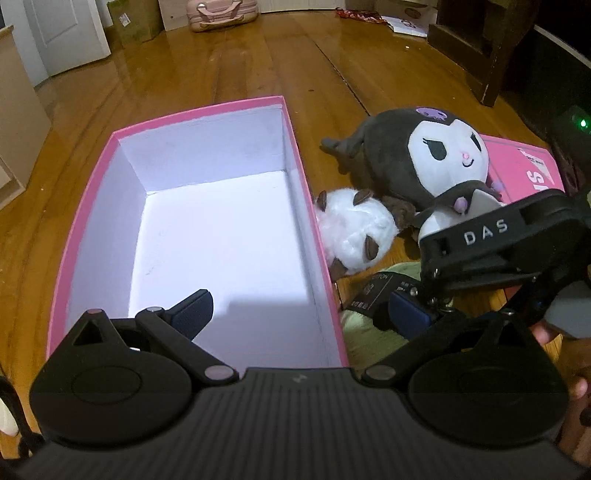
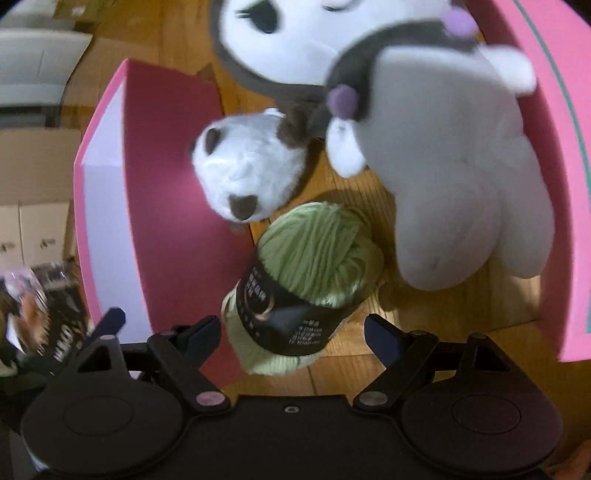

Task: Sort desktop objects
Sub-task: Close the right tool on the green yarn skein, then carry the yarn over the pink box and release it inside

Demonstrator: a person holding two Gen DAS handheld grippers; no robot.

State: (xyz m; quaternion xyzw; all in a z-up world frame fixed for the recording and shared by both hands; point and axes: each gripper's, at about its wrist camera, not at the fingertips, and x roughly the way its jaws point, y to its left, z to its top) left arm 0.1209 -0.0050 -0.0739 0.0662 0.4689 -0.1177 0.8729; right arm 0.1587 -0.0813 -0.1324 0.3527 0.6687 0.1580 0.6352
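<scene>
An open pink box (image 1: 110, 206) with a white inside lies on the wooden floor; its outer wall also shows in the right wrist view (image 2: 166, 177). My left gripper (image 1: 299, 306) is open over the box's near end, with one finger inside and one outside. Right of the box lie a small white plush (image 1: 351, 229) (image 2: 251, 170), a big dark-and-white plush doll (image 1: 436, 155) (image 2: 443, 147) and a green yarn ball with a black label (image 2: 314, 266) (image 1: 362, 325). My right gripper (image 2: 291, 332) is open, with its fingers on either side of the yarn ball, which is not clamped.
A pink box lid (image 1: 517, 166) (image 2: 565, 184) lies under and beside the big doll. A dark chair leg (image 1: 491, 66) stands at the back right. A pink bag (image 1: 221, 14) and cardboard boxes (image 1: 136, 22) stand along the far wall. A dark packet (image 2: 55, 314) lies at the left.
</scene>
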